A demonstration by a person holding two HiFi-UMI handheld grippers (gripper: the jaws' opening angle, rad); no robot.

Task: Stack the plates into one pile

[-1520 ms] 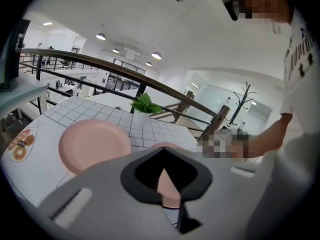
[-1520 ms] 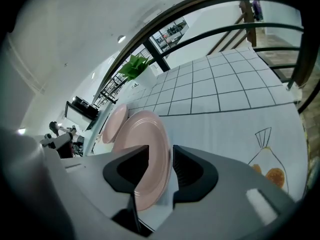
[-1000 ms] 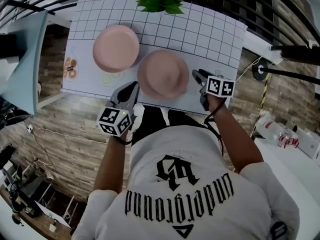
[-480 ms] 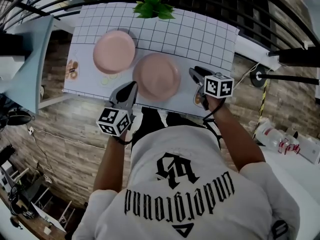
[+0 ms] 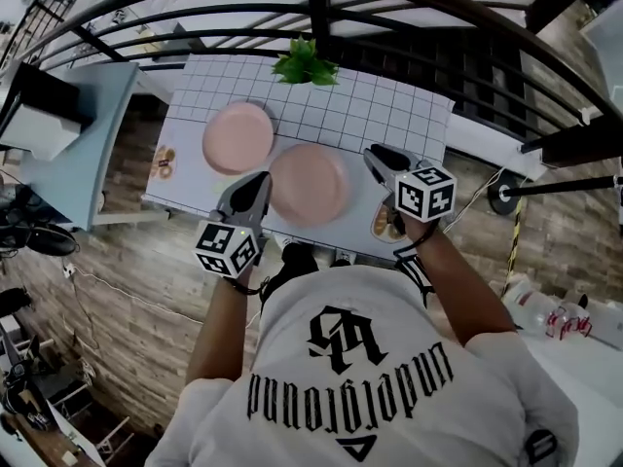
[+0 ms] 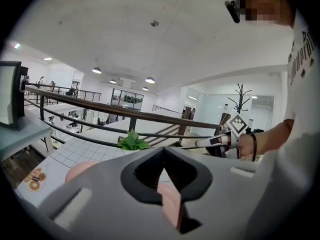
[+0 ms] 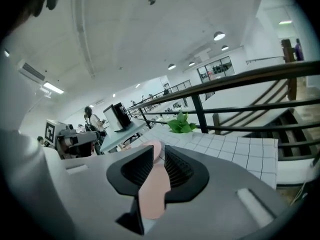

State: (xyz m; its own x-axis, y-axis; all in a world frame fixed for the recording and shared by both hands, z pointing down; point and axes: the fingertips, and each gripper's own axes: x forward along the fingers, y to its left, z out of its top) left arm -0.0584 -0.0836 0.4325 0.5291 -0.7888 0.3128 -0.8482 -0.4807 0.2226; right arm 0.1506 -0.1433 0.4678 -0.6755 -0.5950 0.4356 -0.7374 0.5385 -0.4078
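Plates, two of them, lie flat on the desk [image 5: 409,115] in the upper middle of the head view. One plate [image 5: 238,136] is further up and to the left, and the nearer plate [image 5: 310,183] sits just beside it, lower and to the right. They are not stacked yet, so the task looks barely begun.

The left gripper [image 5: 255,185] hangs at the nearer plate's lower left, its jaws drawn together on nothing. The right gripper [image 5: 374,156] hangs at that plate's right, and its jaws have just been closing. A gap still shows between them and they grip nothing; the pink seen there is a plate beyond.

The next move probably calls for lowering one gripper to a plate's rim, clamping it, and carrying that plate over the other.

Both plates are round, plain pink and shallow, and seem alike in size. A plant [image 5: 305,63] stands at the desk's top edge.
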